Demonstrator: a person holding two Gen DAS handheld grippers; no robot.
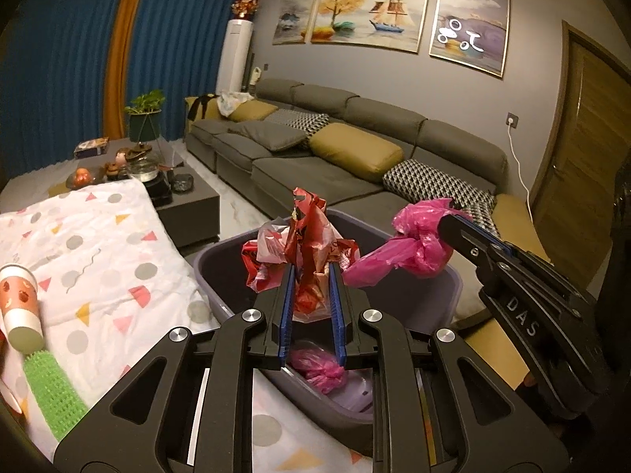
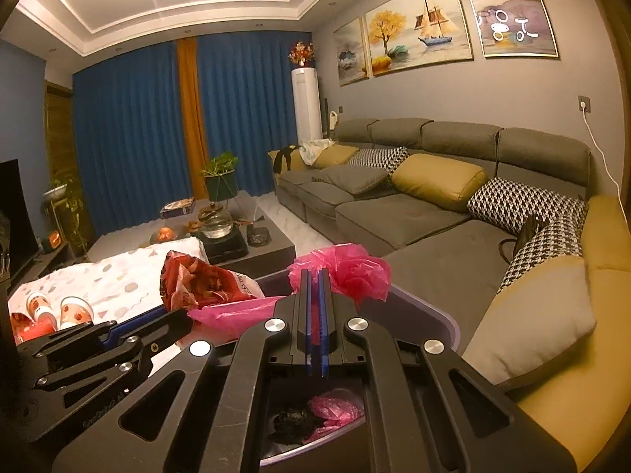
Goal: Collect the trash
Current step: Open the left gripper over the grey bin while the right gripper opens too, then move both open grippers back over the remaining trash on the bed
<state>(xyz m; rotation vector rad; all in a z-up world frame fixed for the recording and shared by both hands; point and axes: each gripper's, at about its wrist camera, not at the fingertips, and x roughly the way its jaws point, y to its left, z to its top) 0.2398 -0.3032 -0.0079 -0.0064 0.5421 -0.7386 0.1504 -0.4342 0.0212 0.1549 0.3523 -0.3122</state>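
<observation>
Below both tools, bin (image 1: pixel 453 287) contents are mostly hidden by frames.

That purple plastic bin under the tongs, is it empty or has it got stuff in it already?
Not empty. The purple plastic bin already holds a crumpled pink plastic bag at the bottom; the right view also shows something black beside it.

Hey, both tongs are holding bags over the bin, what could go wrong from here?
1. The red bag billows wide above the left tongs; released, it might drape over the purple bin's rim onto the patterned cloth.
2. The pink bag in the right tongs hangs near the bin's far edge and could fall outside, toward the sofa.
</observation>
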